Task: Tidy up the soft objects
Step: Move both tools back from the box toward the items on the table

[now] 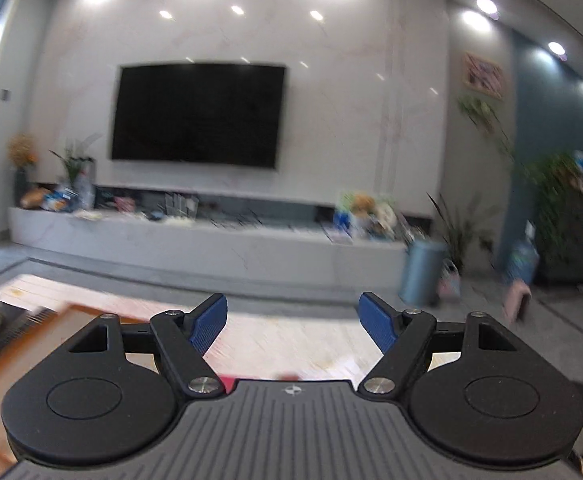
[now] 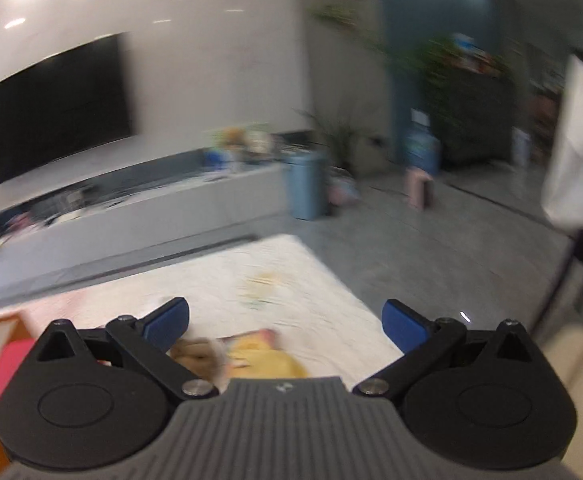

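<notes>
No word, number or brand name can be read in either view. The one sign that shows is a small round white emblem, split into quarters, stamped on the ribbed grey plastic body of the left tool (image 1: 292, 390), at the middle of its front edge. The same emblem sits on the ribbed grey body of the right tool (image 2: 283, 387), blurred there so that its form is hard to make out. The framed picture with a pale wooden border (image 1: 484, 76) on the white wall carries pinkish marks, too smeared to tell whether they are lettering. Packages on the long grey low television cabinet (image 1: 195, 240) are likewise too blurred to read.
</notes>
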Tool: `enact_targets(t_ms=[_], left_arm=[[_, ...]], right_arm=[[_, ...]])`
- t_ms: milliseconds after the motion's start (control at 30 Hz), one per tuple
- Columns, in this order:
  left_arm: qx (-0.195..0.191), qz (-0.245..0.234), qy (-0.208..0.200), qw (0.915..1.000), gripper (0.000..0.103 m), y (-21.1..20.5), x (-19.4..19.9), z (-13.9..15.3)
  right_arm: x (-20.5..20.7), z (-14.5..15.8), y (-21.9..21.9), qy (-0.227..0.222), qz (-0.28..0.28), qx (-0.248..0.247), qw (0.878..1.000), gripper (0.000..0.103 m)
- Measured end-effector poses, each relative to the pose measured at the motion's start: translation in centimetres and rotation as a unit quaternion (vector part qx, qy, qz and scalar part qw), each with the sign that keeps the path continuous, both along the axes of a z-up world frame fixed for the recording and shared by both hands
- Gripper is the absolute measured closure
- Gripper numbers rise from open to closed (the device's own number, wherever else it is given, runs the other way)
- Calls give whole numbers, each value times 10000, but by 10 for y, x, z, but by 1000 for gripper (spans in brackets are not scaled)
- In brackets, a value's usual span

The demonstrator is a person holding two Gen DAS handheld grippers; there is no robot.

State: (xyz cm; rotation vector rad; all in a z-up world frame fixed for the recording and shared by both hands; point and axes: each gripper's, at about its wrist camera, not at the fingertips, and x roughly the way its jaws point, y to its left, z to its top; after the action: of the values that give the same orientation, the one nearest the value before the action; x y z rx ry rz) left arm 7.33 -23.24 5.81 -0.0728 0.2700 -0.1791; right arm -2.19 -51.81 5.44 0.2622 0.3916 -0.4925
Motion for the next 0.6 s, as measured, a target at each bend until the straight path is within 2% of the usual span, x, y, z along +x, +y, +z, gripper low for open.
enact_targets(t_ms=[67,133,200,267,333,400,467,500,600], left_arm=[[59,-216,115,9997,15,-19,-2,-22],[105,-365,207,9991,15,-33,3,-44],[215,-527,277,9980,15,-46,10,-64],[365,-701,358,9962,15,-57,16,-80],[447,-889,368,9944,15,-62,17,-97],[550,-1122,350,9915,15,-62,17,-111],[719,-1365,369,9873,15,-63,18,-126],[825,-1439,359,9855,15,-65,20,-133],[1070,-1574,348,9811,15,-74,24,-147]], right_arm=[[6,-26,-11,-52,-521,317,9981,3],[20,-46,-15,-23,-757,597,9953,3],[31,-65,-16,153,-611,810,9947,3],[45,-81,-11,685,-346,812,9937,3],[58,-93,-2,1063,-86,596,9925,3],[65,-104,6,1214,80,295,9921,4],[78,-114,6,1427,236,133,9894,13],[81,-121,5,1504,338,144,9879,21],[95,-139,-3,1631,559,313,9845,25]])
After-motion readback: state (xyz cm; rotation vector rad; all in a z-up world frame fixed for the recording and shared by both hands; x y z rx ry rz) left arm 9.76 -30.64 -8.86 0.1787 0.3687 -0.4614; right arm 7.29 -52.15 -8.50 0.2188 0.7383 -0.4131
